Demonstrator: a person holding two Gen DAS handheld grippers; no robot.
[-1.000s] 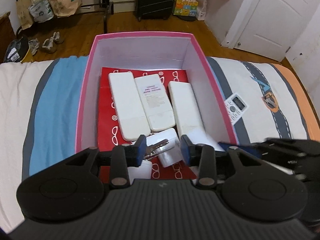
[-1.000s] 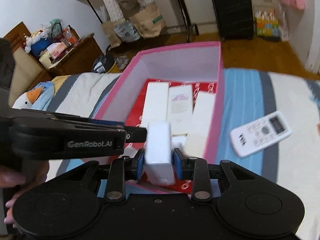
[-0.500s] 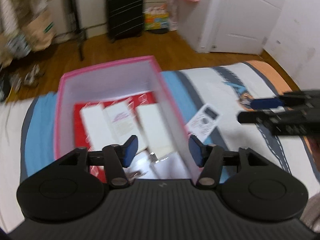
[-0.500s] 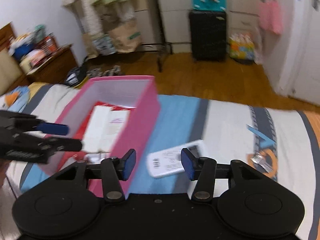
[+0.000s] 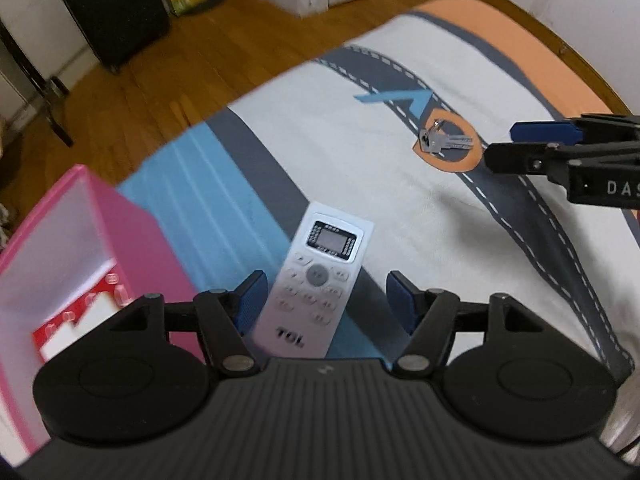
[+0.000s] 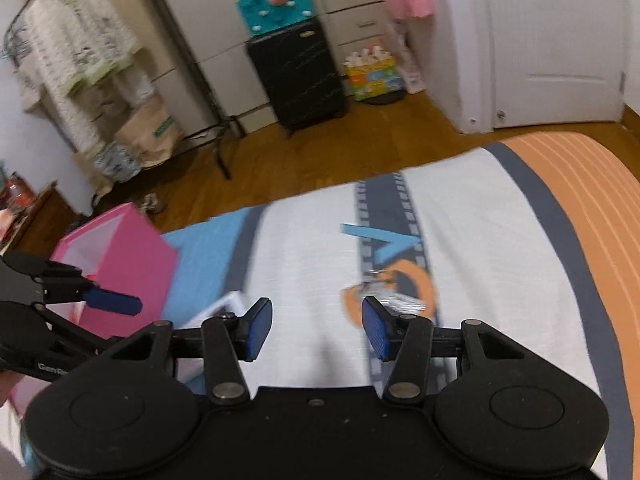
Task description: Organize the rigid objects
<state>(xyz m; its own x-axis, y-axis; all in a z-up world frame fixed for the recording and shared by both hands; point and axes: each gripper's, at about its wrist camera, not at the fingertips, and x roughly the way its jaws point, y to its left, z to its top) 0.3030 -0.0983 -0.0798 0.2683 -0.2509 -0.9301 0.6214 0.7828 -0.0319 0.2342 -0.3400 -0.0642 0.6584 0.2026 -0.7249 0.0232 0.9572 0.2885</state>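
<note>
We take the pink box [image 5: 132, 240] as our landmark; it sits on the bed [image 5: 360, 168] at the far left of the left wrist view, its red-lined inside already carrying white items, which we judge makes it the place where the rigid things get gathered.

Just beside the box's outer wall lies the white remote [image 5: 316, 288], face up on the blue stripe, close enough for a short lift over the rim. Our left claw [image 5: 323, 305] hangs over it with the jaws opening, one pad on each side of the remote's body, neither one pressing it; we judge that we are straddling it to take it by its long edges.

Well apart from the box, on the orange patch, rest the keys [image 5: 442, 142]. Our right claw [image 6: 316, 330] points toward them, jaws apart and nothing between them, so we judge each claw takes the item nearest it.
</note>
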